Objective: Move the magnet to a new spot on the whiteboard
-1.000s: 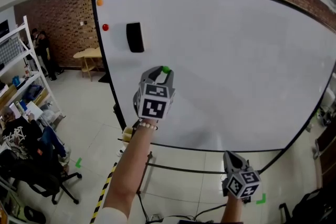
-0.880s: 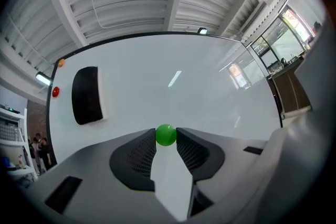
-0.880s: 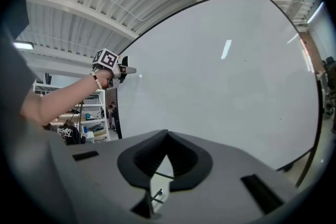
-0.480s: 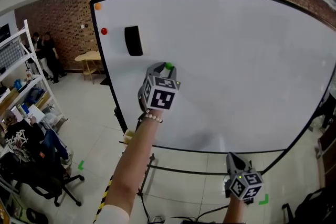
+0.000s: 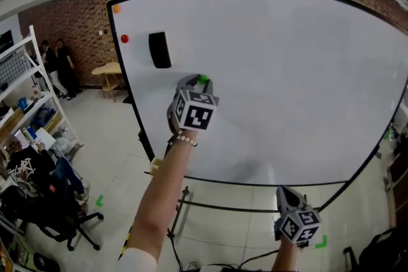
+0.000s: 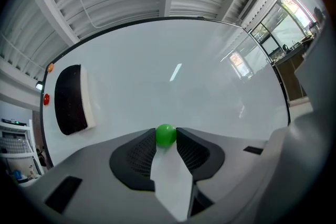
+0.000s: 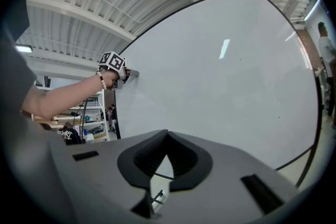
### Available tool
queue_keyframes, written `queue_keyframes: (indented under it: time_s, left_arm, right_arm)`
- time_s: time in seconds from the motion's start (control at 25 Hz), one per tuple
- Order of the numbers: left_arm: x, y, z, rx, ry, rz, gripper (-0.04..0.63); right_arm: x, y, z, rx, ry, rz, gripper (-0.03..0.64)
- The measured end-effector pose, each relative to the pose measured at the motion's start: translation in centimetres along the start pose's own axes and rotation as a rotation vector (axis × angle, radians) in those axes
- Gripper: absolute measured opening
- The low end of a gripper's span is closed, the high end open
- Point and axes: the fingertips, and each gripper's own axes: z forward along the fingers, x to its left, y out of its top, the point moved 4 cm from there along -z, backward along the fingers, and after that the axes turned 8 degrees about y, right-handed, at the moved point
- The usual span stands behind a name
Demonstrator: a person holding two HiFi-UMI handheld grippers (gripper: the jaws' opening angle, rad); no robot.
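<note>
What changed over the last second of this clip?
The left gripper, clamped on the green magnet, edged slightly up and right along the whiteboard. Nothing was gripped or released. The eraser, red magnet and shut right gripper kept their places.

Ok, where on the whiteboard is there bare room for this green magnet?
Everything right of the left tongs gripping the green magnet is bare, up to the right edge of the whiteboard; below them too. Crowded only top left: eraser, red magnet, orange magnet.
</note>
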Motion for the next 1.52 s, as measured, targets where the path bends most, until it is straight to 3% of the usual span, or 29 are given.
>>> queue_keyframes:
  time_s: [0.24,0.36,0.6,0.8,0.88,1.08,1.28,1.52]
  left_arm:
    - [-0.1,0.0,0.2,0.002,0.002,0.002,0.124]
    - [-0.2,0.0,-0.8,-0.009,0.001,-0.025,0.184]
    - [-0.3,-2.7,-8.2,-0.028,0.006,-0.222,0.186]
    - [-5.1,-10.3,-15.4,0.079,0.004,-0.366,0.167]
    - [-7.2,-14.0,-18.1,0.143,0.008,-0.403,0.083]
    - [-12.7,-22.1,-23.0,0.315,0.004,-0.506,0.003]
    - [-16.4,-25.1,-27.3,0.384,-0.051,-0.547,0.003]
    - [-16.5,-26.6,-31.3,0.391,-0.155,-0.573,0.003]
  right_arm:
    - [-0.4,0.0,-0.1,0.0,0.002,0.005,0.011]
    - [-0.3,-0.1,-0.3,0.006,0.012,0.001,0.011]
    - [-0.6,-0.4,-0.8,0.032,0.06,0.01,0.011]
    - [-2.3,-2.2,-2.2,0.072,0.119,0.034,0.011]
    - [-2.7,-3.4,-2.1,0.1,0.142,0.045,0.011]
    - [-3.0,-5.1,-1.2,0.173,0.198,0.045,0.011]
    - [-1.4,-6.3,-2.1,0.189,0.211,0.042,0.011]
    - [3.9,-7.8,-2.7,0.18,0.196,0.053,0.011]
